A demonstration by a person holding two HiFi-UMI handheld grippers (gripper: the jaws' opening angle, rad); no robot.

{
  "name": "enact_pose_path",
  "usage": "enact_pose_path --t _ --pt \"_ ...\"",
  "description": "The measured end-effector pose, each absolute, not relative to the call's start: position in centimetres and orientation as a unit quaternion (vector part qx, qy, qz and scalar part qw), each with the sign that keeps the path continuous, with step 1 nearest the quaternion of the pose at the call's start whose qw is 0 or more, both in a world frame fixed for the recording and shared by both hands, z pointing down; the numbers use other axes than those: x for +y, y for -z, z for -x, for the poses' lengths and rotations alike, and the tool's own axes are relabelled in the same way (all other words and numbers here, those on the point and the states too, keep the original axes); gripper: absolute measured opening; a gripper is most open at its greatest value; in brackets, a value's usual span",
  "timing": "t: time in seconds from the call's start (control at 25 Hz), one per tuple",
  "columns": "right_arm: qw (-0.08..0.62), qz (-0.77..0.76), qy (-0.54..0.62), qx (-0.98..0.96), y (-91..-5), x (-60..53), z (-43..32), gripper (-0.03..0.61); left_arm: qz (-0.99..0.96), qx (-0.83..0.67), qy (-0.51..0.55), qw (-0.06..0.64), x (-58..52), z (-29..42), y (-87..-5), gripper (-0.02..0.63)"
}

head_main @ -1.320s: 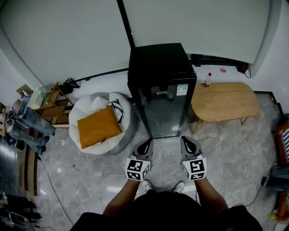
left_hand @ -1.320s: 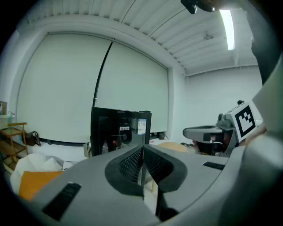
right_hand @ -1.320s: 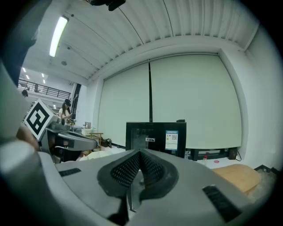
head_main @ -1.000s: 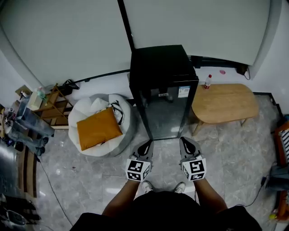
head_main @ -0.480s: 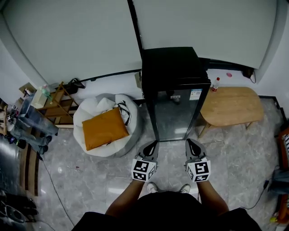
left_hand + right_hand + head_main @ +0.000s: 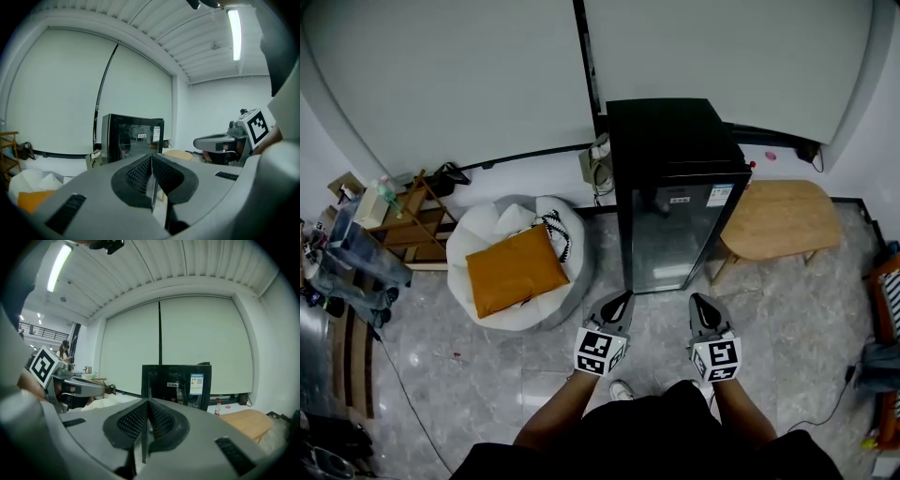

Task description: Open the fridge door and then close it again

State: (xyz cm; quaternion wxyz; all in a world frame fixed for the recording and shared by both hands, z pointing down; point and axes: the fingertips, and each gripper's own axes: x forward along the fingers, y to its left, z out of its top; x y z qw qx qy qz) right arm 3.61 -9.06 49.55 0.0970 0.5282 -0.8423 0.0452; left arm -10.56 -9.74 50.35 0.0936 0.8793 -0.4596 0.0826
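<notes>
A small black fridge with a dark glass door stands against the white wall, its door closed; it also shows ahead in the left gripper view as the fridge and in the right gripper view as the fridge. My left gripper hangs in front of the fridge's lower left corner, shut and empty. My right gripper is level with it, below the door's right side, also shut with nothing in it. Neither touches the fridge. In the gripper views the jaws of the left gripper and right gripper meet.
A low wooden table stands right of the fridge, a small bottle on its far side. A white beanbag with an orange cushion lies to the left. A wooden rack and clutter fill the far left. The floor is grey tile.
The fridge now sits closer and more to the right in the head view; both grippers have advanced toward it together, still shut.
</notes>
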Motion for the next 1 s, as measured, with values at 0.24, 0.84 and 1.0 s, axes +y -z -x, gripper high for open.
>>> enact_pose_path --t 0.24,0.84,1.0 --pt "0.092 -0.538 -0.048 -0.836 -49.5 -10.3 -2.6 0.017 -0.887 -0.445 -0.077 0.096 -11.1 10.8 -50.8 0.025" --pt "0.103 -0.477 -0.064 -0.871 -51.7 -19.1 -2.5 0.017 -0.853 -0.499 -0.111 0.108 -20.0 11.3 -52.7 0.025" --pt "0.105 -0.464 -0.066 -0.877 -52.0 -21.5 -2.7 0.017 -0.84 -0.516 -0.122 0.116 -22.4 12.1 -53.3 0.025"
